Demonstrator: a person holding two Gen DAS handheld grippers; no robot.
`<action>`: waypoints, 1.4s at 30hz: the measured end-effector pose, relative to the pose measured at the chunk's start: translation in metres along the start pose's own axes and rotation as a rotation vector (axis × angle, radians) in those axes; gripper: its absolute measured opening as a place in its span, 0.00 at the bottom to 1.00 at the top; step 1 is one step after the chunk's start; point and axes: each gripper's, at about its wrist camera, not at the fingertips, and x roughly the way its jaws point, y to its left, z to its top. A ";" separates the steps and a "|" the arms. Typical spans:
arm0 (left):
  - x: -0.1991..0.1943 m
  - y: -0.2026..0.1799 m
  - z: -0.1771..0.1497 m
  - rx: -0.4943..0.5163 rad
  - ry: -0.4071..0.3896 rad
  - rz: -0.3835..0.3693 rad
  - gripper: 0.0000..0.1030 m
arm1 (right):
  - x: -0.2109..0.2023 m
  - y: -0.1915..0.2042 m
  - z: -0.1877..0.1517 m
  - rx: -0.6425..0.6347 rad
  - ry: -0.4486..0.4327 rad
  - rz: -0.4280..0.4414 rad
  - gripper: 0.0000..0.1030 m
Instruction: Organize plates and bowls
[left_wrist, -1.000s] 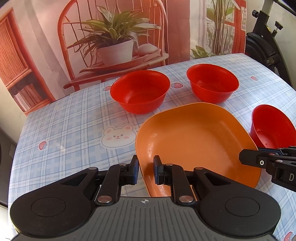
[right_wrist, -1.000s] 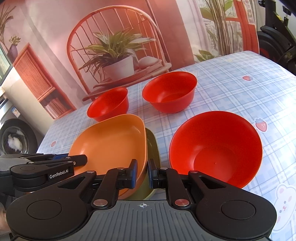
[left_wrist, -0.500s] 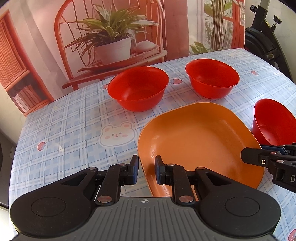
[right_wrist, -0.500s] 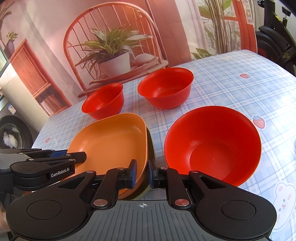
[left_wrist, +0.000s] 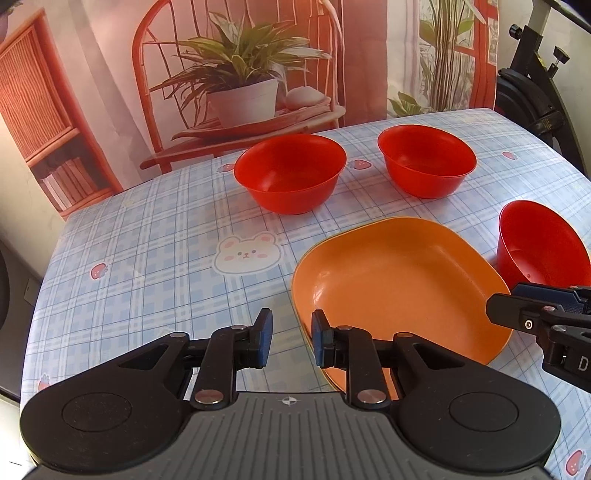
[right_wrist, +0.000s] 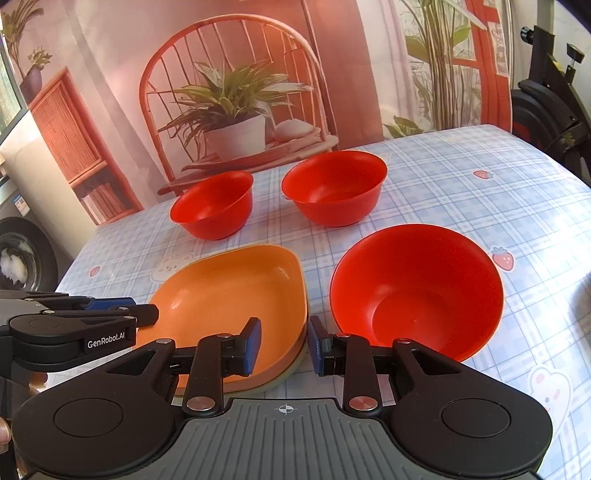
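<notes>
- We see our left hand-held gripper (left_wrist: 289, 341) with its jaws opening, straddling the left rim of the rounded-square orange plastic plate (left_wrist: 399, 280); the pads are off it.
- Our right hand-held gripper (right_wrist: 283, 345) is opening too, astride the plate's right rim.
- The plate sits on a greenish plate (right_wrist: 291, 373) on the blue checked table (left_wrist: 155, 258).
- Three red plastic bowls (right_wrist: 417, 288) stand around it.
</notes>
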 end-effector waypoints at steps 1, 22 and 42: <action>-0.001 0.000 -0.001 -0.003 -0.004 0.003 0.25 | -0.002 0.001 -0.001 -0.006 -0.001 0.000 0.26; -0.023 0.022 -0.007 -0.139 -0.048 -0.003 0.28 | -0.007 0.003 -0.007 -0.006 0.010 0.020 0.26; -0.085 -0.111 0.088 0.033 -0.289 -0.195 0.29 | -0.120 -0.146 0.038 0.181 -0.388 -0.200 0.27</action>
